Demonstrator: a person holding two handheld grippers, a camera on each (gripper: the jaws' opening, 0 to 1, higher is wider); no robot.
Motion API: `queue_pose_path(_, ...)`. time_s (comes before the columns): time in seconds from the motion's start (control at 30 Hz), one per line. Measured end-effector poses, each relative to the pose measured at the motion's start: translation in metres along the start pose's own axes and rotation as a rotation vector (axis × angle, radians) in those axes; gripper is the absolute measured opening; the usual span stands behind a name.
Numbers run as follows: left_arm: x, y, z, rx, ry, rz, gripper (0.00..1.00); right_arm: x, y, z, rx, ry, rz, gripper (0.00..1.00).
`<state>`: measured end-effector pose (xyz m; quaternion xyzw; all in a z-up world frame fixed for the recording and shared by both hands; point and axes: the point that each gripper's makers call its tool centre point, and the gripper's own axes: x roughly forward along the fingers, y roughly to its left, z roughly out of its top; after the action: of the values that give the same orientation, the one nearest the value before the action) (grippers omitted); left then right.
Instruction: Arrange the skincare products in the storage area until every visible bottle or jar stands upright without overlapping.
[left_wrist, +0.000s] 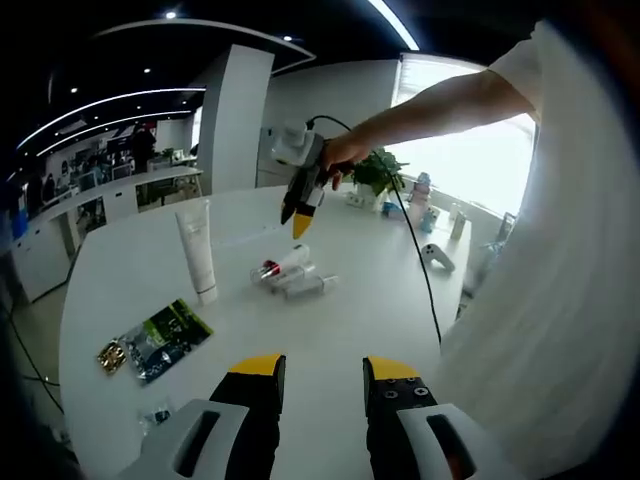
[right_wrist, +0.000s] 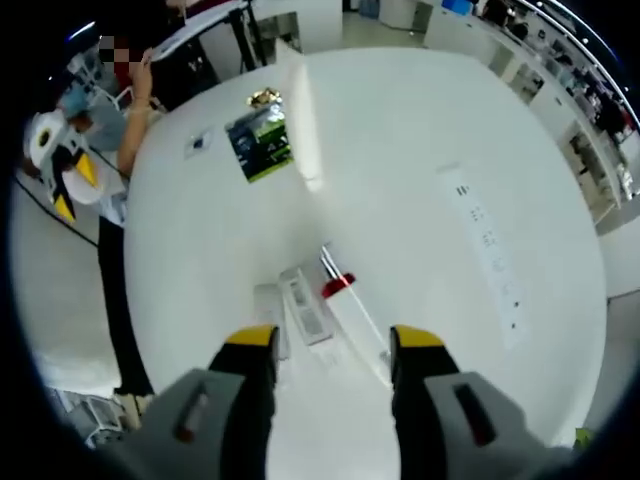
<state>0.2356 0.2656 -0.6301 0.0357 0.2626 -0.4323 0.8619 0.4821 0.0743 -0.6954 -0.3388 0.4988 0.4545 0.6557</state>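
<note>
Right gripper, jaws wide and empty, hovers directly above the cluster of clear toppled tubes with a red cap; their long axes run forward between its jaws

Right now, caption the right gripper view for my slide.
Open right gripper hovers above toppled skincare tubes on white table.

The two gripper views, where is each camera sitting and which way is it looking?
Left gripper view: rides the left hand-held gripper, low over the round white table, facing the upright white tube; a bare arm holds the right hand-held gripper.
Right gripper view: rides the right hand-held gripper, looking down on the lying clear bottles; the left hand-held gripper shows.
Shared: table, bottles, green foil packet.
</note>
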Motion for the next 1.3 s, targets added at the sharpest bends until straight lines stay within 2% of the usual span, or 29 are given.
queue_pose_path(0.23, 0.000, 0.004, 0.000, -0.011, 0.001, 0.013, 0.33, 0.005, -0.003, -0.009, -0.030, 0.038, -0.007, 0.46)
queue_pose_path(0.37, 0.000, 0.006, -0.002, -0.017, 0.005, 0.017, 0.33, 0.008, -0.010, -0.013, -0.029, 0.043, -0.007, 0.46)
queue_pose_path(0.6, 0.002, 0.010, -0.004, -0.026, 0.011, 0.024, 0.33, 0.016, -0.008, -0.017, -0.045, 0.060, -0.003, 0.44)
queue_pose_path(1.3, 0.005, 0.015, -0.006, -0.039, 0.017, 0.040, 0.33, 0.041, -0.004, -0.018, -0.089, 0.078, 0.019, 0.41)
